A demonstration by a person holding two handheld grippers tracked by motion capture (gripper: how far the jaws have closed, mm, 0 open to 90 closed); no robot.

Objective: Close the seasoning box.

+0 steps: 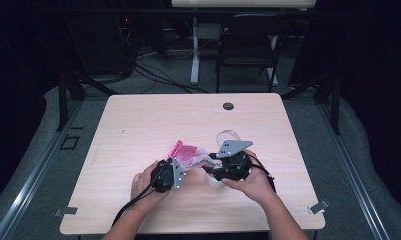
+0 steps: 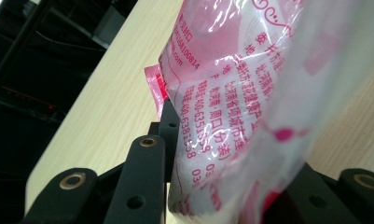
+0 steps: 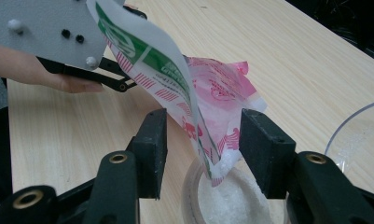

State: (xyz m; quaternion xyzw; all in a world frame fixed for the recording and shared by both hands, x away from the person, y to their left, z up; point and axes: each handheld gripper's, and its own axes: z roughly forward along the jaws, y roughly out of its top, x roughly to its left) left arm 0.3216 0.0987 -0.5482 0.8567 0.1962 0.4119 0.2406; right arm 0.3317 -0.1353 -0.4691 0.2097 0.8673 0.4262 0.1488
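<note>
A dim room with a folding chair and trailing cables is seen behind a pale wooden tabletop (image 1: 153,120). Near the front of it, a crinkly pink-and-white printed plastic pouch (image 1: 188,153) is held tilted above a small round clear container of white granules (image 3: 231,198), its torn lower corner dipping just inside the container's rim. A clear plastic lid (image 1: 227,136) lies just beyond the hands.

The left tool (image 1: 180,167) is partly closed, and in the left gripper view the pouch fills the space between its jaws, so it is judged to be clamped on the pouch's upper part. The right tool (image 3: 203,144) stands with its jaws wide apart; the pouch's lower corner hangs between them, but a gap is seen at each pad and no pressure is applied.

The step in hand is judged to be the pouring of the granules from the pouch into the container, which already looks well filled. For the next move, the pouch would need to be kept steady over the opening by the left tool, or lifted clear once emptied, with care taken that the light container is not knocked by the right tool's jaws beside it.
</note>
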